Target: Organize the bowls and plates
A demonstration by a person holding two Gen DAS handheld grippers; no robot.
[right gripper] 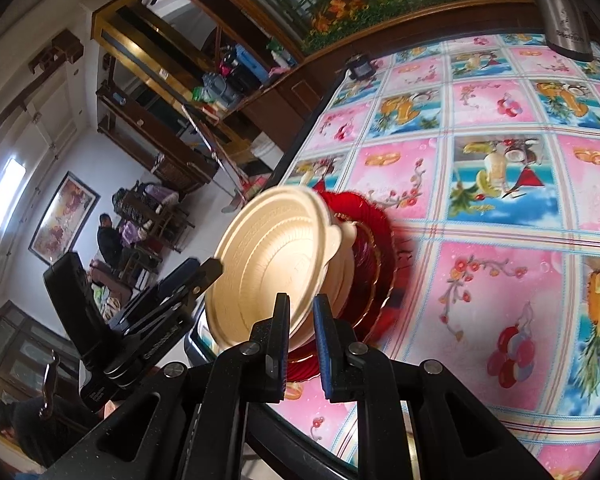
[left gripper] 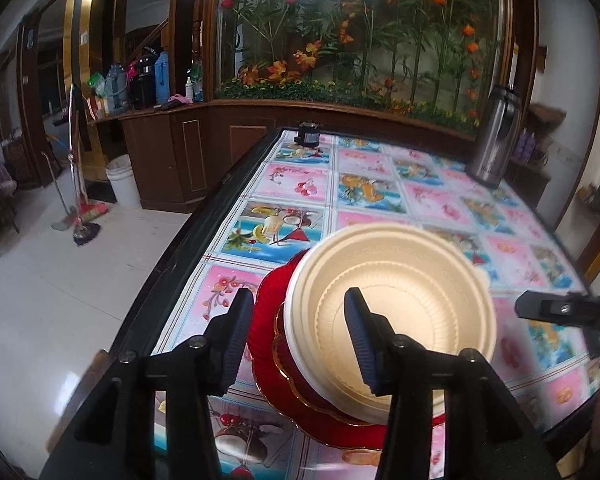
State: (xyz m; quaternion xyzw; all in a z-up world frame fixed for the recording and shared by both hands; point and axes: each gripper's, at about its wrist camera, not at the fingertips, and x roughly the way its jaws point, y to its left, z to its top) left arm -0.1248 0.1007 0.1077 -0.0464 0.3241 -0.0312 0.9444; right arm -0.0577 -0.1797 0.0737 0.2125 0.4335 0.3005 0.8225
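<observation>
A cream bowl sits in a stack of cream bowls on red gold-rimmed plates near the table's front left corner. My left gripper is open, its fingers straddling the near left rim of the top bowl without closing on it. In the right wrist view the same cream bowl and red plates lie just ahead. My right gripper is nearly shut, with a narrow gap at the bowl's near rim; whether it grips the rim is unclear. The left gripper's fingertips show at the bowl's left.
The table has a pink and blue fruit-print cloth. A steel thermos stands at the back right, a small black device at the far edge. The table's dark left edge drops to the floor.
</observation>
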